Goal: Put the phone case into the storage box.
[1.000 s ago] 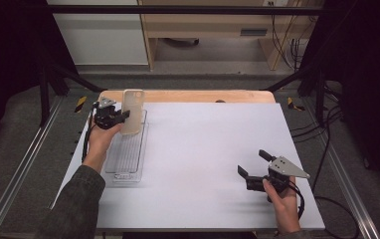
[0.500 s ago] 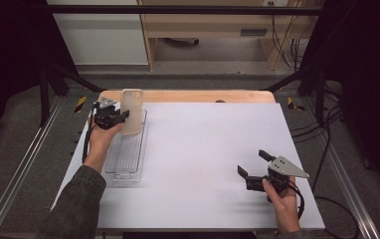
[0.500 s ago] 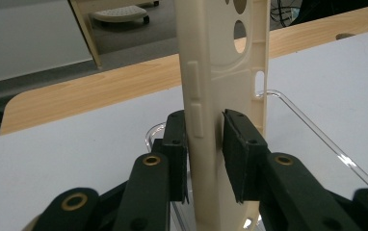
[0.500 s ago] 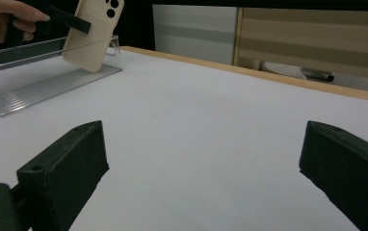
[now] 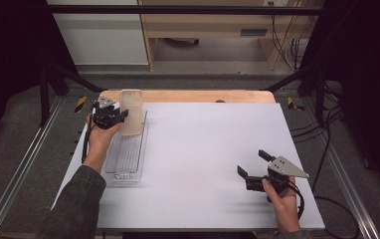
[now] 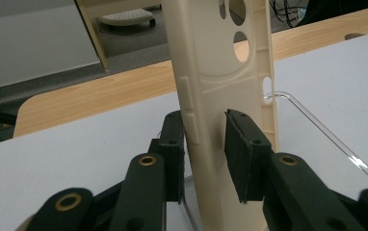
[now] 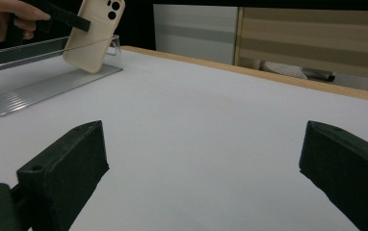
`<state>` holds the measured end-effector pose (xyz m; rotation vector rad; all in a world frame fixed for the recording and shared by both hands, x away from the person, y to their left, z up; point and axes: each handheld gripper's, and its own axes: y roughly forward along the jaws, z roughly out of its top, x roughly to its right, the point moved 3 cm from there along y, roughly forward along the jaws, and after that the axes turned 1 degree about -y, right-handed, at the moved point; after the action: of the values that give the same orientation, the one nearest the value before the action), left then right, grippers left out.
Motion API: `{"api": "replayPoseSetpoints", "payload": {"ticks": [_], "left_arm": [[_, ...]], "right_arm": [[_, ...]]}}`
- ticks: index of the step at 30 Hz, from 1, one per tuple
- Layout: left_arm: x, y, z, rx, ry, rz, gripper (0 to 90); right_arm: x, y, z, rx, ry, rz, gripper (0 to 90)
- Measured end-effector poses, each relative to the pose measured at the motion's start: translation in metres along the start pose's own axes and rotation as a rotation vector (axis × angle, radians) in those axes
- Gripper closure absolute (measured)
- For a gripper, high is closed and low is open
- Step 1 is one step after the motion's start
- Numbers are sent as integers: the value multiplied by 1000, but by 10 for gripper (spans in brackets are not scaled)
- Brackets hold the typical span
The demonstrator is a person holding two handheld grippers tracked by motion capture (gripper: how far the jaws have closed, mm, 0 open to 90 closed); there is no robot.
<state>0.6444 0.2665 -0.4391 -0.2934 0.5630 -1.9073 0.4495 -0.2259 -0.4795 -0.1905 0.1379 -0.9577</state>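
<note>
One cream phone case (image 6: 220, 96) stands clamped in the left gripper (image 5: 109, 115) above one clear tray (image 5: 126, 167). Wide-jawed, the right gripper (image 5: 253, 169) holds nothing over the white table (image 5: 203, 149).

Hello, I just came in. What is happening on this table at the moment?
A person works at a white table with a gripper in each hand. The left gripper is closed on a cream phone case, holding it tilted over the far end of a clear plastic tray; its lower edge seems to be at the tray. The right gripper rests open near the table's right front, holding nothing.
</note>
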Motion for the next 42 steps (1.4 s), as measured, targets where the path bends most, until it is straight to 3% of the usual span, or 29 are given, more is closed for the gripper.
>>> {"api": "replayPoseSetpoints", "payload": {"ticks": [7, 11, 15, 19, 28, 42], "left_arm": [[0, 1, 0, -1, 3, 7, 683], [0, 0, 1, 9, 17, 18, 614], [-2, -1, 3, 30, 1, 59, 382], [-3, -4, 5, 40, 3, 72, 267], [-2, -10, 8, 52, 4, 68, 195], [5, -20, 12, 66, -11, 23, 84]], "right_arm": [[0, -1, 0, 2, 2, 2, 29], [0, -1, 0, 3, 3, 3, 30], [0, -1, 1, 4, 4, 4, 30], [0, -1, 1, 6, 4, 4, 29], [0, -1, 1, 7, 3, 4, 30], [-1, -1, 1, 9, 0, 4, 30]]}}
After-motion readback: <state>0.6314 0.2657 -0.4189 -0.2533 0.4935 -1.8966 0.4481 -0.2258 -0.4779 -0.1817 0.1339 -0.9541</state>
